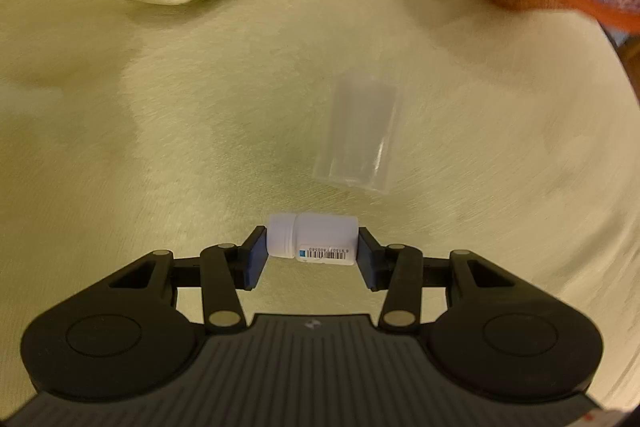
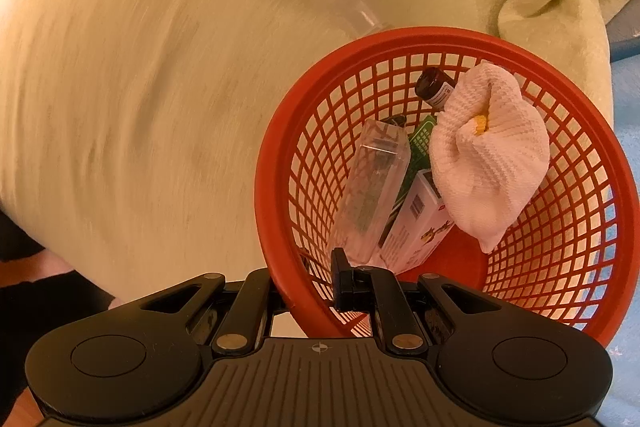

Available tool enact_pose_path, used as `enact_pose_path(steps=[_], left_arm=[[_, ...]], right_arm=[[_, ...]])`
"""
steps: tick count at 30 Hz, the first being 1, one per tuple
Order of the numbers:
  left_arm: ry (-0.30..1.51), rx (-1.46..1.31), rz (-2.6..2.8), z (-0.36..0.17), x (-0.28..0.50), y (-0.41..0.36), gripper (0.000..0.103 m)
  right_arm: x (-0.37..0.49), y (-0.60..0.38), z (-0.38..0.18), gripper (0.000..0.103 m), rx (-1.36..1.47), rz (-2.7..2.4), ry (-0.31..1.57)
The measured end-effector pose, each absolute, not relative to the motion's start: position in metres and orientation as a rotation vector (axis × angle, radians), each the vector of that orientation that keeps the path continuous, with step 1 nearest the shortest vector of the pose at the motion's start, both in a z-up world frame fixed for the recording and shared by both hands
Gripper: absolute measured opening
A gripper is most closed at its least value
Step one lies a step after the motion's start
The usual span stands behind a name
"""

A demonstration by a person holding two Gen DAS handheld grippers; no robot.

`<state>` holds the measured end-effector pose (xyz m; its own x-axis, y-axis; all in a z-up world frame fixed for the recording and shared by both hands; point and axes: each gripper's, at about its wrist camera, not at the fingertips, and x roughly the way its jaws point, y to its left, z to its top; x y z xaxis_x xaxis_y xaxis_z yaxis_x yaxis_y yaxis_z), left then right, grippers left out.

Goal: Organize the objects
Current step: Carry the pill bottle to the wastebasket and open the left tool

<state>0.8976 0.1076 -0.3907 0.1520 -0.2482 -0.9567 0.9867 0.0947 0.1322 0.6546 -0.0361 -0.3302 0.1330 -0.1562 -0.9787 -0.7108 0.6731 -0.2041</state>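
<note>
Several items already sit in our red basket, gripped at its rim by our closed right gripper; our left gripper clamps the white bottle; the clear container remains on the surface.

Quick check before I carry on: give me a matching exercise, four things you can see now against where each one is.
Things:
1. white pill bottle
2. clear plastic box
3. white knitted cloth
4. right tongs

Places:
A. lying loose on the green blanket
B. inside the red basket
C. clamped on the basket's rim
D. between the left tongs, held end to end

Pairs: 1-D, 2-A, 3-B, 4-C
</note>
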Motion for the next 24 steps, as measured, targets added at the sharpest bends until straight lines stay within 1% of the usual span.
enact_pose_path(steps=[5,11,18,24], left_arm=[[0.954,0.941,-1.154,-0.359,0.876,0.112,0.041],[0.906,0.841,-1.186,-0.315,0.842,0.108,0.041],[0.837,0.766,-1.231,-0.274,0.813,0.087,0.041],[0.777,0.750,-1.282,-0.251,0.809,0.065,0.041]], right_arm=[[0.650,-0.037,-0.334,0.007,-0.823,0.460,1.403],[0.642,-0.036,-0.339,0.007,-0.889,0.454,1.381],[0.635,-0.037,-0.342,0.008,-0.946,0.450,1.368],[0.633,-0.041,-0.343,0.008,-0.948,0.443,1.367]])
